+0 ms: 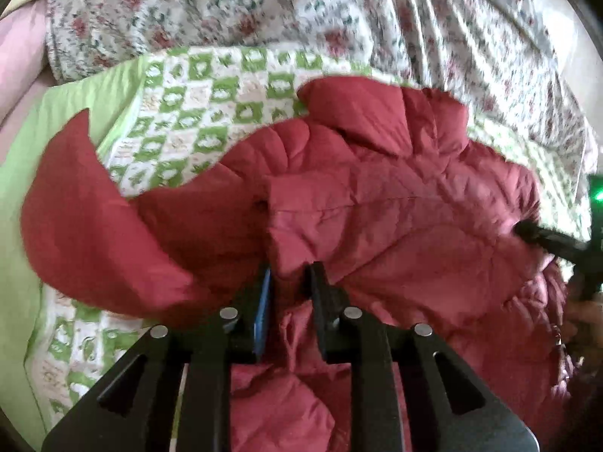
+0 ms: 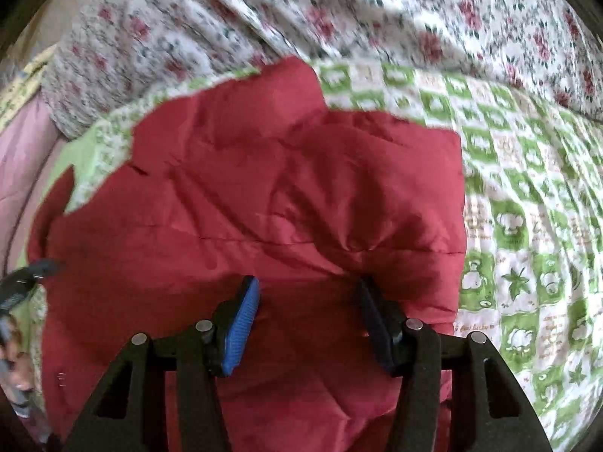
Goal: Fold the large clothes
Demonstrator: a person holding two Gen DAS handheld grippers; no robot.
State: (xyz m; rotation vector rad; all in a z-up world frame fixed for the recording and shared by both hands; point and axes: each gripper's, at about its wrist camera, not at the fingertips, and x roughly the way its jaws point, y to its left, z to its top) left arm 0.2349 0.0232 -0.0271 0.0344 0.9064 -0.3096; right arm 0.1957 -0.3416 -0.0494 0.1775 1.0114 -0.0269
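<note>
A red quilted jacket (image 1: 377,203) lies crumpled on a green-and-white checked quilt (image 1: 211,101) that covers the bed. Beyond the jacket, at its far side, lies a rose-print floral sheet (image 1: 264,3). The left gripper (image 1: 290,282) stands at the jacket's near edge, its jaws clamped on a fold of the red fabric. The right gripper (image 2: 309,293) hangs over the jacket's near half, its jaws apart with fabric lying between them; no pad visibly presses on it. One sleeve (image 1: 86,203) spreads off the jacket's left side onto the quilt.
</note>
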